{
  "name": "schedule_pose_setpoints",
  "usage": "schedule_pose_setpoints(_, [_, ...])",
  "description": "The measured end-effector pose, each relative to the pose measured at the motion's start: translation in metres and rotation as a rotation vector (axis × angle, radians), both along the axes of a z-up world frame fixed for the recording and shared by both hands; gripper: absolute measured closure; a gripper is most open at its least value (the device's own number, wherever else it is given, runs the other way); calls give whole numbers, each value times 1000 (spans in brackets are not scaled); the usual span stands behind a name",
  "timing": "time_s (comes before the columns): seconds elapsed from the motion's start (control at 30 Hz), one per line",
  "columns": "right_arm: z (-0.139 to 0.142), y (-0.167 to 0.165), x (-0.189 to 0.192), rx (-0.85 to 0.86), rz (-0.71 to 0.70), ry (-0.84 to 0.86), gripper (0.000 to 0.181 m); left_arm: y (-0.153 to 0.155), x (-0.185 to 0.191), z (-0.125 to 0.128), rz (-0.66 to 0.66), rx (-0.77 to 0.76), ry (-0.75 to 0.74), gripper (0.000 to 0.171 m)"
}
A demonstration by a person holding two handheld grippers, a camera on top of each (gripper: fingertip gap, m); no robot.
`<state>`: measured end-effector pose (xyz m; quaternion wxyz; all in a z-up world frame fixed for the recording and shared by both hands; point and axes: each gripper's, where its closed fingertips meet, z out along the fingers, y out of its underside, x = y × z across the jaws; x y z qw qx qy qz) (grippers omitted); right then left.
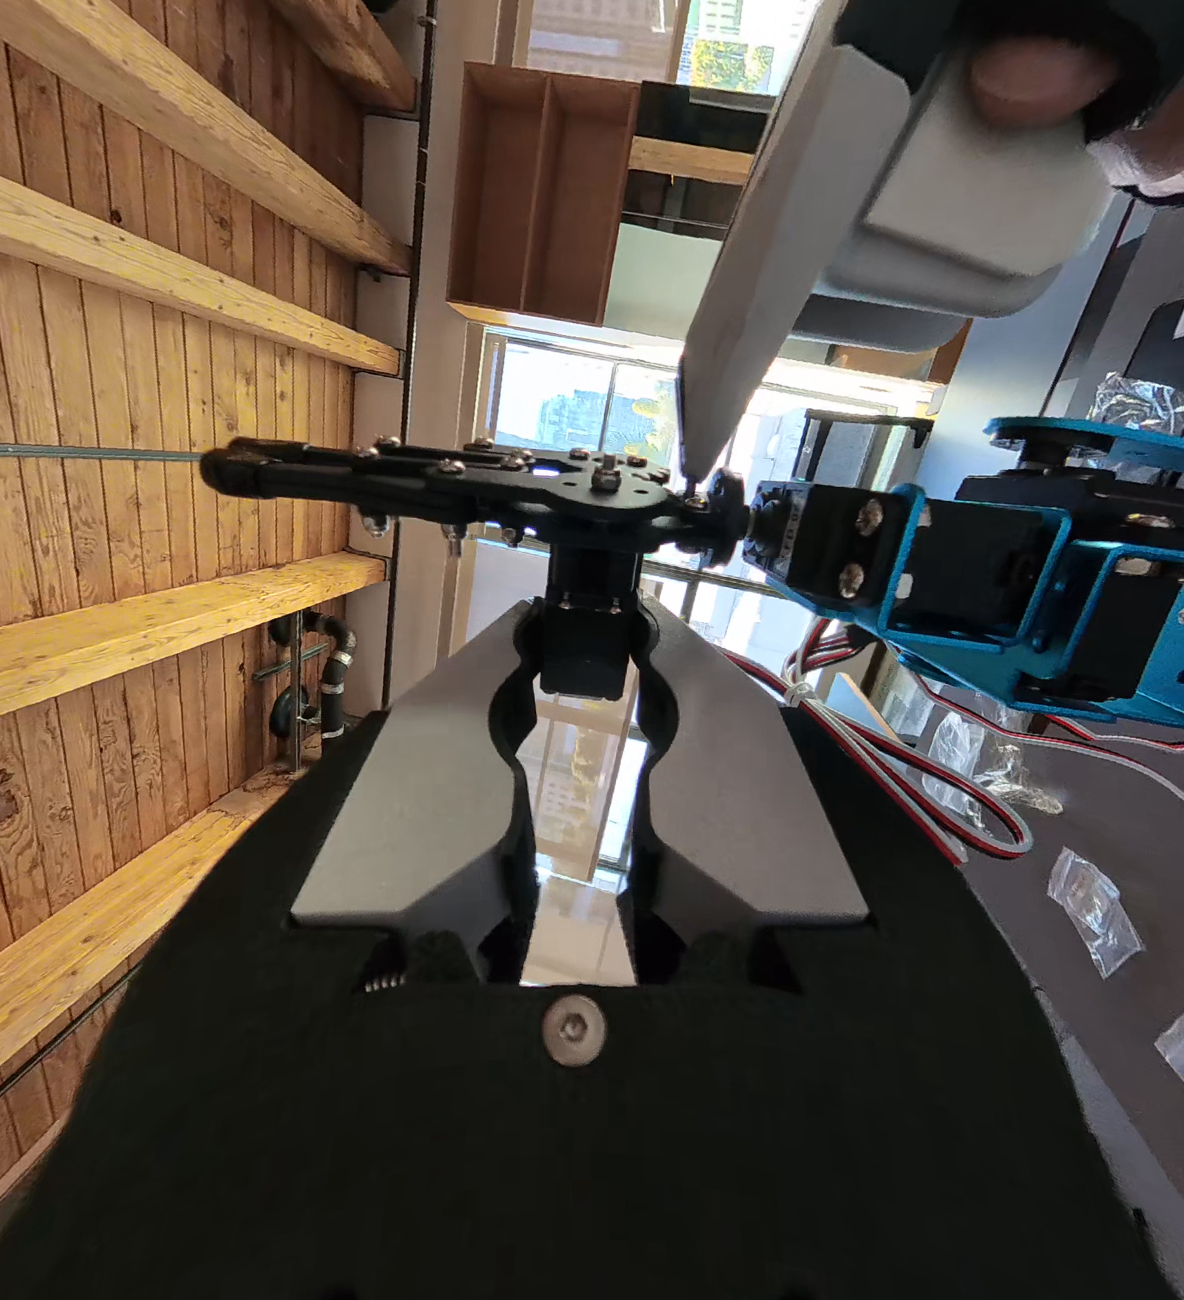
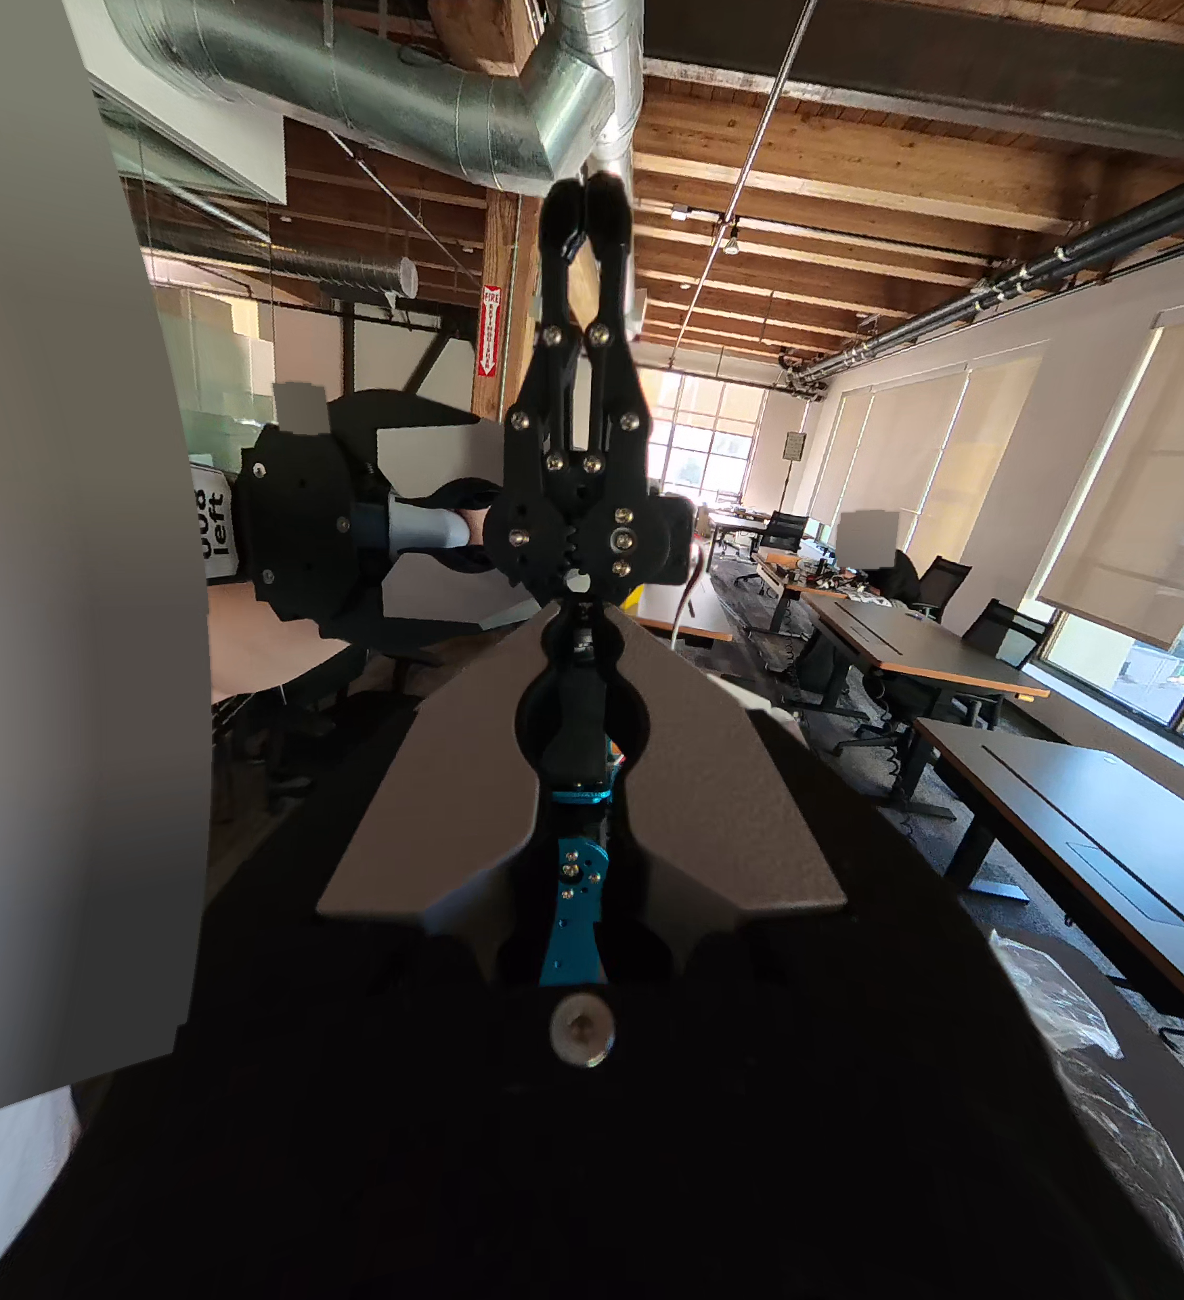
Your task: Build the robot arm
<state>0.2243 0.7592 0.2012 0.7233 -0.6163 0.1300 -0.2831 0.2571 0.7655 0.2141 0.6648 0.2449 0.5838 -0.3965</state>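
A small robot arm kit has a black claw (image 1: 392, 468) on blue metal brackets (image 1: 1067, 591). My left gripper (image 1: 585, 619) is shut on the black servo (image 1: 585, 654) that sits under the claw's base. In the right wrist view the claw (image 2: 578, 394) stands upright with its tips together. My right gripper (image 2: 583, 619) is shut on the black wrist joint (image 2: 575, 717) just below the claw, with a blue bracket (image 2: 575, 907) showing between its fingers. The left gripper (image 2: 293, 520) reaches in from the left. The right gripper's finger (image 1: 736, 338) comes down from the top onto the joint.
Red, white and black servo wires (image 1: 926, 795) trail onto the dark table (image 1: 1137, 809), with small clear bags of parts (image 1: 1095, 921) beside them. More clear bags (image 2: 1081, 1055) lie at the lower right. Office desks (image 2: 926, 647) and chairs stand beyond. A hand (image 1: 1039, 70) grips the right gripper. About 4 cm separates my left fingertips from my right.
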Motion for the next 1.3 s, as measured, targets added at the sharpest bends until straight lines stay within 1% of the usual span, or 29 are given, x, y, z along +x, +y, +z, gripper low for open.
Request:
schedule_pose_setpoints(0.2, [-2,1,1,-157,-96,-5,178,1,0,-1,-3,0,27,149])
schedule_pose_setpoints(0.47, [-3,2,1,-284,-127,91,180,0,-1,-1,-6,-12,39,149])
schedule_pose_setpoints(0.63, [-4,2,2,-279,-157,49,179,0,0,-2,12,0,49,149])
schedule_pose_setpoints(0.73, [-5,2,2,-287,-170,62,178,0,1,-2,22,7,50,149])
schedule_pose_setpoints(0.83, [-3,1,3,-239,-143,135,178,-1,2,-2,32,14,47,149])
schedule_pose_setpoints(0.97, [-1,0,1,-210,-113,97,178,-2,1,-3,38,33,49,149])
schedule_pose_setpoints(1.03, [-1,-2,3,-197,-122,77,174,-2,1,-3,45,40,45,150])
schedule_pose_setpoints(1.13, [0,-2,2,-167,-102,69,174,-2,2,-3,44,40,55,149])
schedule_pose_setpoints(1.23, [1,-4,-2,-142,-85,62,165,-2,1,-3,49,42,50,149])
schedule_pose_setpoints(1.3, [5,-10,-5,-115,-89,46,167,-2,1,-3,50,44,53,149])
